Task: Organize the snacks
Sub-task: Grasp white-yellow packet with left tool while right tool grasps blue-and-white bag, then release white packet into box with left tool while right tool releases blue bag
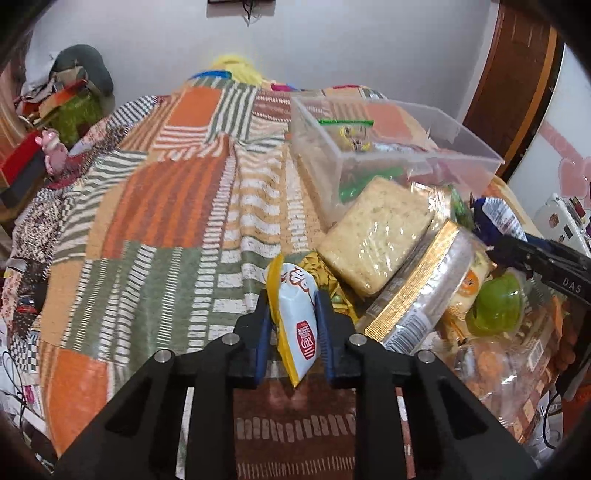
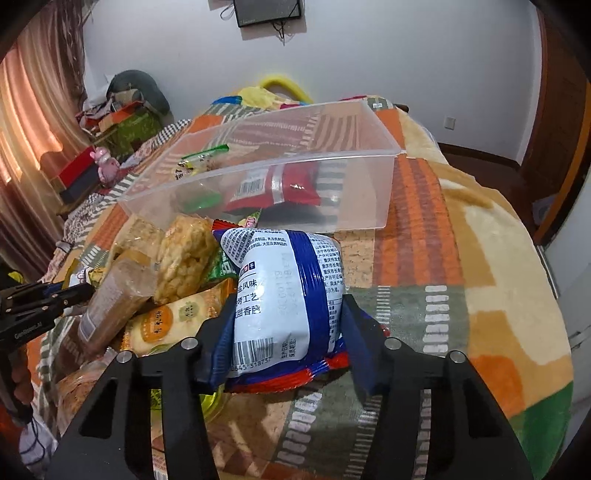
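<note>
Left gripper (image 1: 293, 325): jaws pinching a small white-and-yellow snack packet (image 1: 295, 321), which stands upright between the blue pads and juts up past them toward 12 o'clock.
Right gripper (image 2: 286, 328): jaws pressed on a blue-and-white snack bag (image 2: 284, 295), which fills the gap between them, barcode end nearest the camera.
Clear plastic bin (image 2: 369, 184): at 12 o'clock beyond the right gripper's bag; a red packet (image 2: 280, 184) and green-edged packets lie inside.
Snack pile (image 1: 376, 236): at 2 o'clock from the left gripper, just in front of the bin.
Surface: a bed under a patchwork blanket (image 1: 166, 206) of orange, green and white stripes.
Room: white wall (image 2: 369, 48), a dark screen (image 2: 269, 11) mounted at 12 o'clock, pink curtains (image 2: 33, 103) at 10 o'clock.
</note>
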A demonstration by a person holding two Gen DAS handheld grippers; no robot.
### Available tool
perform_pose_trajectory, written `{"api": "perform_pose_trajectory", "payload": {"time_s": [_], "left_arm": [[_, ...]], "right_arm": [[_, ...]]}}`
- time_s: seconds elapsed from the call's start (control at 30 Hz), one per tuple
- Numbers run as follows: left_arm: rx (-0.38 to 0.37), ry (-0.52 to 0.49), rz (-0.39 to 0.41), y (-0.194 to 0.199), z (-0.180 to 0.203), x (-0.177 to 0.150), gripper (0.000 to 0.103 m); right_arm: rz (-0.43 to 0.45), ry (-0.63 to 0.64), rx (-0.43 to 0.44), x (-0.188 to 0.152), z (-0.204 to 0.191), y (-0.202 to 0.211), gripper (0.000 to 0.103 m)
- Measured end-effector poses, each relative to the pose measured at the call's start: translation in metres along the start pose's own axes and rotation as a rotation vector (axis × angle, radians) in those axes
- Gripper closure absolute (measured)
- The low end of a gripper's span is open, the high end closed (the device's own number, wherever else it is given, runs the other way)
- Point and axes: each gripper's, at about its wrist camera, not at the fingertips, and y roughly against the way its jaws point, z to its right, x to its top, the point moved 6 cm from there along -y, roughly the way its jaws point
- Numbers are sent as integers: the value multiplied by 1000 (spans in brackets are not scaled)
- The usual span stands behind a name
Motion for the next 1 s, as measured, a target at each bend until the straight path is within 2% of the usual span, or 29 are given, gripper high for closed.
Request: {"api": "perform_pose_trajectory", "payload": {"time_s": [0.27, 0.53, 0.77, 1.0], "left_arm": [[33, 6, 94, 40, -3, 23, 81], [-3, -19, 190, 66, 17, 64, 81], [-23, -48, 240, 68, 41, 101, 81], [-53, -82, 243, 53, 64, 127, 81]], "right_arm": [[82, -2, 8, 15, -2, 30, 58], [190, 3, -5, 47, -1, 57, 58], [255, -2, -23, 77, 2, 65, 58], [276, 4, -41, 98, 4, 56, 58]]}}
